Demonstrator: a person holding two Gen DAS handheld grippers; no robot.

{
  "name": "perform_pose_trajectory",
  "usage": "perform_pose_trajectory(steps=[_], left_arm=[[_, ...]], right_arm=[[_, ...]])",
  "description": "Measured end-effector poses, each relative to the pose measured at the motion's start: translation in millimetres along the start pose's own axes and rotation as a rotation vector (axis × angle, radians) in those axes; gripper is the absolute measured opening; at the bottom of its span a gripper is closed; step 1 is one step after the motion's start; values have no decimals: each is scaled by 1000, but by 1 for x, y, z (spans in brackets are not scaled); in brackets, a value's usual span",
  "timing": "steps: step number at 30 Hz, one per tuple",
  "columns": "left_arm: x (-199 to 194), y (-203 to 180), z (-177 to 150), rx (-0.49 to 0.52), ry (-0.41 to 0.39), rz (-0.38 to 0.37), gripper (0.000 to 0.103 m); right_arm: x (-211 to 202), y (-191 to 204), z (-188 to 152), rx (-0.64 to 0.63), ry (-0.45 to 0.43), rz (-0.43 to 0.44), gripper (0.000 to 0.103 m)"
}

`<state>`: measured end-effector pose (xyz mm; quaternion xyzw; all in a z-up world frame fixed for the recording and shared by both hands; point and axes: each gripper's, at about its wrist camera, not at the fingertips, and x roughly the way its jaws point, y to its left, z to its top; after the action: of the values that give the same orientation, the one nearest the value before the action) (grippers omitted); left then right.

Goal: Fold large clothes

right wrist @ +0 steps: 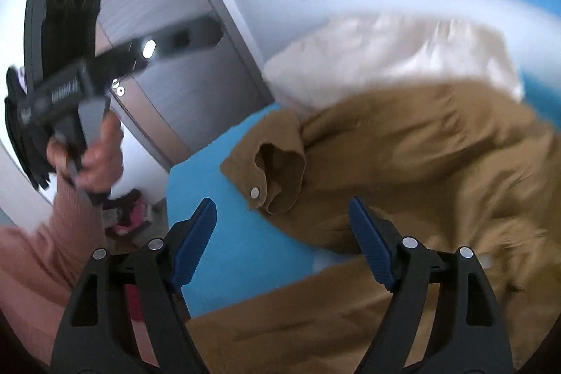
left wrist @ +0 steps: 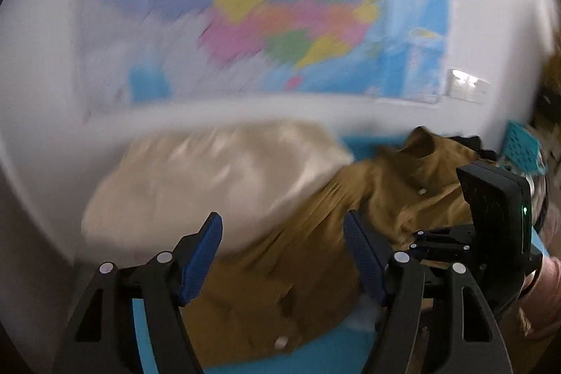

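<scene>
Broadly, a bright blue flat work surface [right wrist: 242,255] fills the lower part of both wrist views, set against a white wall carrying a large multicoloured map poster [left wrist: 266,6]. Lying across the surface is a mustard-brown button-up garment of heavy cloth [right wrist: 420,170], rumpled and only partly spread, its cuff with a pale button [right wrist: 255,192] turned up near the surface's near corner. Touching its far edge is a cream-coloured bundle of soft fabric [left wrist: 210,184]. Both views are blurred.

The left gripper [left wrist: 282,255] hangs above the brown cloth with its blue pads apart and nothing between them. The right gripper [right wrist: 282,240] is likewise spread and empty, over the cuff edge. A hand in a pink sleeve [right wrist: 94,156] holds the left tool.

This looks like a pause between folds, the garment let go. Next, each gripper would need to find a fresh edge or corner to pinch.
</scene>
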<state>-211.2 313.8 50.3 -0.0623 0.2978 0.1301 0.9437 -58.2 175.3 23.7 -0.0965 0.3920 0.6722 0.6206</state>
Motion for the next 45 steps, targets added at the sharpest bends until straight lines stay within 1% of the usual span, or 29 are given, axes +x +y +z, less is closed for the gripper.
perform_pose_trajectory(steps=[2, 4, 6, 8, 9, 10, 11, 12, 15, 18, 19, 20, 22, 25, 27, 28, 30, 31, 32, 33, 34, 36, 37, 38, 39, 40, 42, 43, 45], left_arm=[[4, 17, -15, -57, 20, 6, 70], [3, 29, -26, -95, 20, 3, 70], [1, 40, -34, -130, 16, 6, 70], [2, 48, -40, -163, 18, -9, 70], [3, 52, -43, -173, 22, -13, 70], [2, 53, -45, -175, 12, -15, 70], [1, 56, -48, -179, 10, -18, 70], [1, 57, -49, -181, 6, -25, 70], [-6, 59, -52, -173, -16, -51, 71], [-17, 54, -52, -142, -74, -124, 74], [-19, 50, -51, -129, -93, -142, 75], [-23, 43, -50, -111, -118, -176, 76], [-30, 25, -45, -64, -170, -276, 76], [-31, -21, -37, 67, -198, -386, 77], [-26, -52, -34, 142, -188, -479, 78], [-18, -77, -31, 197, -168, -549, 78], [-4, -107, -29, 265, -133, -617, 79], [10, -128, -28, 301, -95, -662, 79], [24, -145, -27, 324, -56, -687, 79], [40, -161, -26, 349, -10, -695, 79], [67, -183, -26, 374, 62, -662, 79], [109, -206, -29, 389, 168, -587, 75], [132, -213, -31, 378, 222, -535, 68], [145, -214, -31, 366, 247, -501, 60], [159, -212, -30, 331, 264, -463, 57], [168, -204, -28, 270, 273, -455, 52], [172, -188, -27, 191, 257, -470, 44], [166, -181, -28, 178, 229, -485, 44], [153, -174, -36, 176, 197, -527, 49]], right_arm=[[27, 1, 5, 19, 20, 15, 86], [49, 4, 12, 46, 35, 35, 91], [71, 5, 21, 76, 57, 85, 91], [94, 9, 28, 93, 77, 99, 90], [101, 11, 30, 99, 93, 111, 69], [111, 12, 31, 109, 118, 136, 21], [115, 13, 33, 117, 137, 156, 1], [111, 14, 36, 124, 142, 180, 2], [65, 25, 49, 51, 49, 171, 2], [-15, 28, 71, 19, -74, 152, 2], [-50, 26, 82, 25, -125, 136, 2], [-79, 25, 89, 27, -166, 118, 2], [-133, 24, 100, 11, -239, 63, 2], [-191, 26, 107, -24, -315, -31, 2], [-229, 27, 104, -36, -358, -87, 2], [-245, 28, 100, -47, -373, -126, 2], [-273, 25, 93, -48, -387, -173, 2], [-290, 23, 85, -49, -395, -199, 2], [-300, 18, 81, -48, -398, -222, 2], [-317, 17, 71, -54, -410, -252, 2], [-332, 15, 57, -58, -419, -273, 2], [-361, 15, 35, -63, -443, -325, 2], [-372, 13, 25, -60, -452, -347, 2], [-385, 10, 11, -49, -460, -375, 2], [-396, 6, -5, -36, -468, -396, 2], [-406, 1, -19, -18, -463, -428, 2], [-415, -10, -46, 22, -438, -476, 2], [-419, -21, -65, 61, -419, -500, 2], [-421, -44, -101, 141, -380, -537, 2]])
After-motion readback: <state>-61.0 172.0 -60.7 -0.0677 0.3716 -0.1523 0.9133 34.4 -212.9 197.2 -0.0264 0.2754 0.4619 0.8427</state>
